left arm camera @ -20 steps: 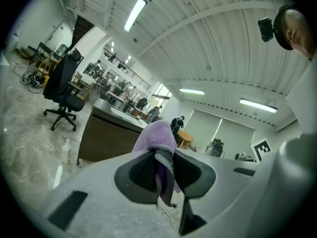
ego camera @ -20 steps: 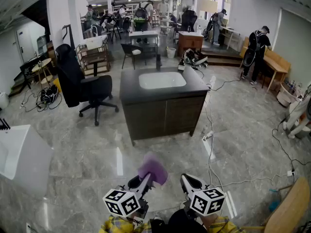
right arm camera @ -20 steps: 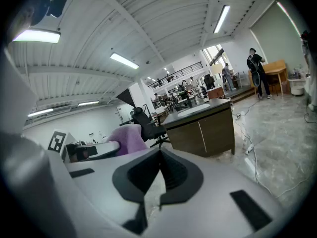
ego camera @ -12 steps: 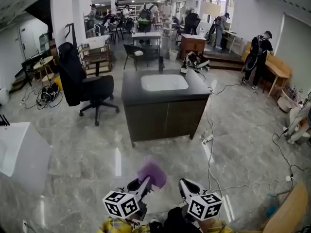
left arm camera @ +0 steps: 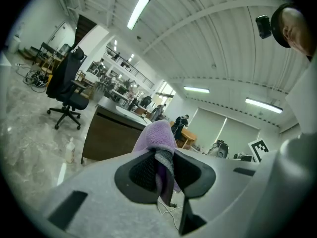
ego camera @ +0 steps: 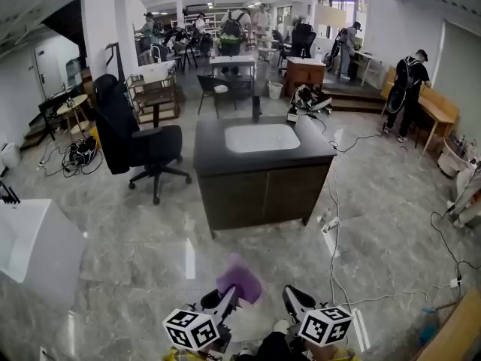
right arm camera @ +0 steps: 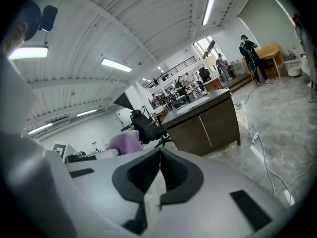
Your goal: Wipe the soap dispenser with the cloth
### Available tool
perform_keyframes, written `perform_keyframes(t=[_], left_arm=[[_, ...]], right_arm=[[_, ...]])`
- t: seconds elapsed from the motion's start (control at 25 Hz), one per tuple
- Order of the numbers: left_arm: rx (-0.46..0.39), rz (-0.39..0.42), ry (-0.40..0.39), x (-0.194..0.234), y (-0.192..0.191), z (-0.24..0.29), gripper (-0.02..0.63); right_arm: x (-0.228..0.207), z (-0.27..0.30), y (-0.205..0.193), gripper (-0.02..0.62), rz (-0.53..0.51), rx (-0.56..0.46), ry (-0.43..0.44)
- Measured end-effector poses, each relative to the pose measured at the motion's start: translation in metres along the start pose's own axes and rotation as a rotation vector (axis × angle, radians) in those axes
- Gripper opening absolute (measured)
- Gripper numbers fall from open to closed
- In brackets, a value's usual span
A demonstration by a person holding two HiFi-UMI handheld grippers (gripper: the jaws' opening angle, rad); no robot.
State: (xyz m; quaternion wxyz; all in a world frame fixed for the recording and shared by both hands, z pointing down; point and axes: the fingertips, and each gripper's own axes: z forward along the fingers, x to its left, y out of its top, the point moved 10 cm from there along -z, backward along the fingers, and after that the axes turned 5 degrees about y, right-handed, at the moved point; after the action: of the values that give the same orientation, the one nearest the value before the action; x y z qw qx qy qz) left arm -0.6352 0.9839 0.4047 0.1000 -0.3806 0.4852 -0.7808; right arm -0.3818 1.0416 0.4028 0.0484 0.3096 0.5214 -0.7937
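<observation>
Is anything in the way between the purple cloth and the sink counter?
No, nothing visible. Only bare floor lies between the cloth in the left gripper and the sink counter. The chair stands off to the left, the cable to the right.

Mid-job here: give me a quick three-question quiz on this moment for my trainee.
1. True or false: the right gripper holds the cloth.
2. In the head view, what stands left of the cabinet? A: a chair; B: a ladder; C: a fridge.
3. Fill in: the left gripper is shut on the ___.
Key: 1 false, its jaws are shut on nothing; 2 A; 3 cloth.
</observation>
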Motion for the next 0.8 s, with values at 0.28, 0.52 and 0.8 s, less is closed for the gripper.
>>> perform_keyframes(t=[0.28, 0.52, 0.8], left_arm=[[0.012, -0.042, 0.030, 0.013, 0.010, 0.049, 0.064], [0.000, -0.051, 0.052, 0.008, 0.028, 0.093, 0.064], [-0.022, -0.042, 0.081, -0.014, 0.042, 0.149, 0.064]], right_arm=[[-0.039, 0.035, 0.024, 0.005, 0.036, 0.049, -0.016], [-0.070, 0.061, 0.060, 0.005, 0.011, 0.073, 0.013], [-0.116, 0.066, 0.101, 0.005, 0.012, 0.078, 0.053]])
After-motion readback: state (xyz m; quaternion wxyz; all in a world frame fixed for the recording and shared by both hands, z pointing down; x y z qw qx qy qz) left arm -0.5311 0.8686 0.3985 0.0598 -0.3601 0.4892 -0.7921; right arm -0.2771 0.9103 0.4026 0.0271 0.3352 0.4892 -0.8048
